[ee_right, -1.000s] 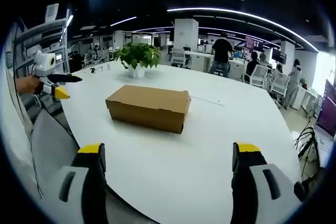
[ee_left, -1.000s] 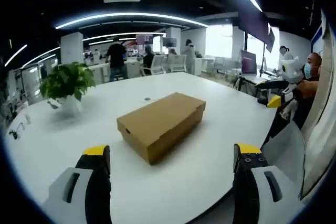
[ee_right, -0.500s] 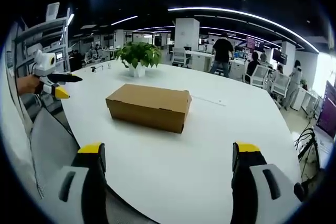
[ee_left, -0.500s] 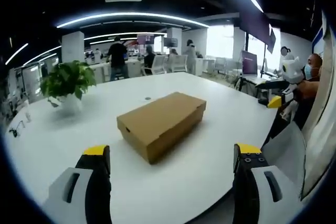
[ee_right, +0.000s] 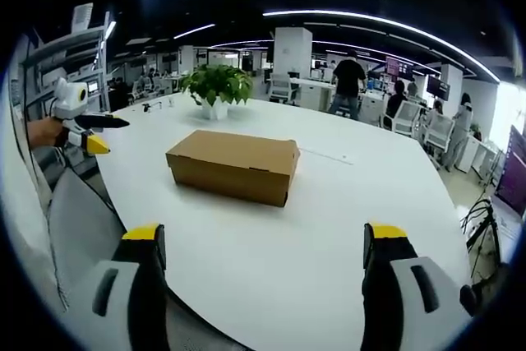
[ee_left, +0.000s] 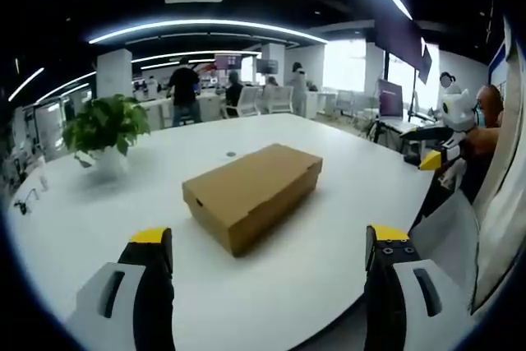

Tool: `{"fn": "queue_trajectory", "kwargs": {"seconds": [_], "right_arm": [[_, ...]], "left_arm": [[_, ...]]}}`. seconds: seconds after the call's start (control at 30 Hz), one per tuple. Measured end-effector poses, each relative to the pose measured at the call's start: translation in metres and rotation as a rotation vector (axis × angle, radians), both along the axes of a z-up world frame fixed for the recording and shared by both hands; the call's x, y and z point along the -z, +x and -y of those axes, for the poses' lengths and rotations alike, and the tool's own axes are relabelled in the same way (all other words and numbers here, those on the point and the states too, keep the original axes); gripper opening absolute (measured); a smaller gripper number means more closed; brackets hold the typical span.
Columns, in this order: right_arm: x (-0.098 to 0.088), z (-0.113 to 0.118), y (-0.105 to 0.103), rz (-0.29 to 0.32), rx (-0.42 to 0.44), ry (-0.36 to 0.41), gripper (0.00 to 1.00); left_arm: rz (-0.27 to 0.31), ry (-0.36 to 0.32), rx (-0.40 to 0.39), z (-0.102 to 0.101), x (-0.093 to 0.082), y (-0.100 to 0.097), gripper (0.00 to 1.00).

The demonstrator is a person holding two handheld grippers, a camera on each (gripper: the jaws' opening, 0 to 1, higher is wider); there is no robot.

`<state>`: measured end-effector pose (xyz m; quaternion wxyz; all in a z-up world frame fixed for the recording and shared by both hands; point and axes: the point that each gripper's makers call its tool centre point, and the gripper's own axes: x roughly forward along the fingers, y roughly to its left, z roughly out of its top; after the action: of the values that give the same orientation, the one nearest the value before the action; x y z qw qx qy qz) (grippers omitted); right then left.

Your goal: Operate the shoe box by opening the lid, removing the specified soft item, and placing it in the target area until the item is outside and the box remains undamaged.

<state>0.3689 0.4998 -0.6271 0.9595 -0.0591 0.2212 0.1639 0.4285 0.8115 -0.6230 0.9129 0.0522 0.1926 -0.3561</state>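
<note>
While both grippers hung back off the near edge of the table (ee_left: 74,211), nothing had been touched yet. The box (ee_left: 251,193) sat shut out toward the middle of the tabletop, well apart from the plant (ee_left: 105,127) near the far edge. Left gripper (ee_left: 267,260) had its jaws spread wide and empty, same deal with the right gripper (ee_right: 263,256). Looked like the reach-in step to me. Next move probably needs one gripper steadying the base while the other catches the lid's lip and lifts gently.
</note>
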Motion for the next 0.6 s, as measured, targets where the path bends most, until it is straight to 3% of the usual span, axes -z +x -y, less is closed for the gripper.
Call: {"fn": "queue_trajectory", "kwargs": {"seconds": [0.6], "right_arm": [[-0.0002,-0.0015,0.0001,0.002,-0.004,0.002,0.95]], "left_arm": [[-0.007,0.003,0.008,0.0012,0.0014,-0.0003,1.00]]}}
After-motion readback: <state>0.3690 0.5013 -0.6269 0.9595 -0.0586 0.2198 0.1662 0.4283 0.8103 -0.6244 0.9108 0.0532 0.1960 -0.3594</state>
